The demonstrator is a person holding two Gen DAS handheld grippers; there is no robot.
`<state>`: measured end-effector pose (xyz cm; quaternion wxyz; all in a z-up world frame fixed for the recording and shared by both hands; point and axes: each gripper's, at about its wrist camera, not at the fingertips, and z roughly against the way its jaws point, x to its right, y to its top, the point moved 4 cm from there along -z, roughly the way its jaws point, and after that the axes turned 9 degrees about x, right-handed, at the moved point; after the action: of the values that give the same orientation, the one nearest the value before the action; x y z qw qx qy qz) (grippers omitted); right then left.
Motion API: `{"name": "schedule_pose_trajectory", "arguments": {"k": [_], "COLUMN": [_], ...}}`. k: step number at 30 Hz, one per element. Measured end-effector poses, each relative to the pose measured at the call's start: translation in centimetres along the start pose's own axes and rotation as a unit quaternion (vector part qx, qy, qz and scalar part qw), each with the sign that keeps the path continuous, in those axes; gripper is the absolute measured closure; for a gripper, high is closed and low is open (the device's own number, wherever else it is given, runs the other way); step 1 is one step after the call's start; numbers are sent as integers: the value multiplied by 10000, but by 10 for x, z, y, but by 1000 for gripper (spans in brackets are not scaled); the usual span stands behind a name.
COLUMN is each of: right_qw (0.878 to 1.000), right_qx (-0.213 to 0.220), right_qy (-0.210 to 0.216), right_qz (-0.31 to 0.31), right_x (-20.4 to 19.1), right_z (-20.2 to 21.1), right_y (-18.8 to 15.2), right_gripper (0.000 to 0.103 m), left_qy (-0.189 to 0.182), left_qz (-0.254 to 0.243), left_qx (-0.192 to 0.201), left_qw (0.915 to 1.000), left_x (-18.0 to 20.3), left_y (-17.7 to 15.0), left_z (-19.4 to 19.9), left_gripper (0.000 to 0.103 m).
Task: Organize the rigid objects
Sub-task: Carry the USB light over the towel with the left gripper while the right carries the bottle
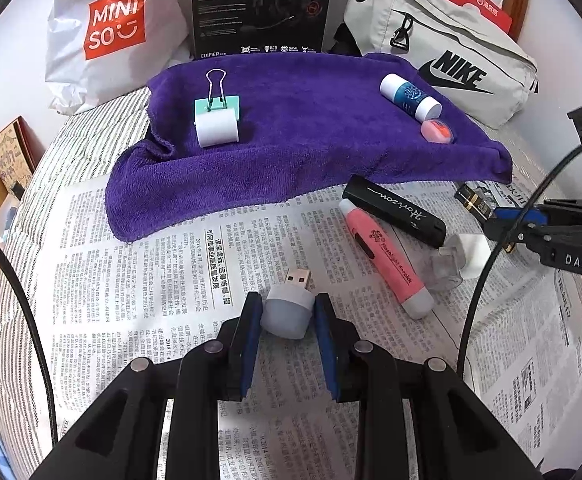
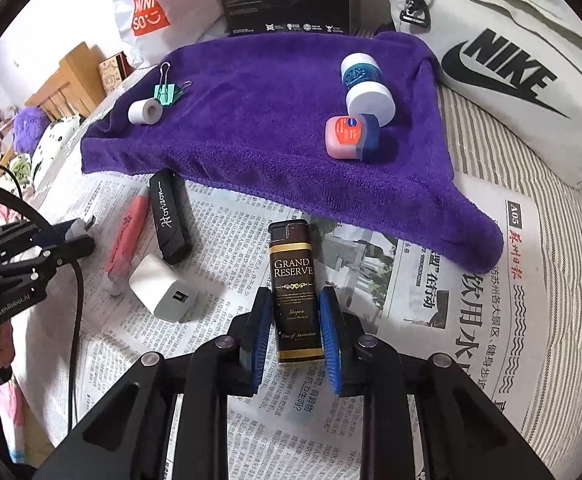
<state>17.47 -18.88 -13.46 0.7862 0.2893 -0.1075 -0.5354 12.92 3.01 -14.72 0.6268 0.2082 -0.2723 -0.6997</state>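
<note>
Already sorted: four items lie on the purple towel [image 1: 311,128] at the far side. These are one mint binder clip [image 1: 216,98], one white tape roll [image 1: 216,128], one blue-and-white tube [image 1: 409,97] and one small pink jar [image 2: 351,137].
Clip and roll: together at the towel's left, touching or nearly so.
Tube and jar: together at the towel's right, just beside each other.
Left gripper [image 1: 289,314]: closed on one small white USB night light [image 1: 291,304], its plug pointing toward the towel; the blue pads press its sides, down at the newspaper [image 1: 139,280].
Right gripper [image 2: 295,320]: closed on one dark brown lighter [image 2: 295,292] lettered Grand Reserve, lying lengthwise between the pads, its top toward the towel.
Still on the paper: one black Horizon case [image 2: 170,216], one pink flashlight stick [image 2: 125,240] beside it, and one white USB charger block [image 2: 161,290] near both.
Uncertain item: something clear sits against the charger in the left view; I cannot tell what it is.
Progress: by my judgement roughly halfway, with four placed, two gripped but not yet lifted clear, and three waiting.
What remains: presumably carrying the light and lighter to the towel, then the case, stick and charger.
Backdrop: one Miniso bag [image 1: 111,28], one black Edifier box [image 1: 263,4] and one grey Nike pouch [image 1: 451,56] stand behind the towel.
</note>
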Motion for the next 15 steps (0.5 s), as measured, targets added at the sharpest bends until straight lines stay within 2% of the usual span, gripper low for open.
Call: {"name": "schedule_pose_trajectory", "arguments": {"k": [7,11,15], "right_qw": [9991,9992,9998], "right_qx": [-24,-105,-108], "right_qy": [254,255,127], "right_qz": [-344,-290,-132], "right_x": [7,6,0], "right_z": [10,7,5], "right_y": [0,-6,-5], "right_gripper": [80,79,78], "left_qy": [-300,-229,-81], "left_qz": [355,320,85], "left_qx": [-35,-109,-131], "left_qw": [9989,9992,9998], "left_x": [-9,-10,-5], "left_y": [-1,-4,-5], "left_z": [11,11,9], "left_gripper": [77,77,77]}}
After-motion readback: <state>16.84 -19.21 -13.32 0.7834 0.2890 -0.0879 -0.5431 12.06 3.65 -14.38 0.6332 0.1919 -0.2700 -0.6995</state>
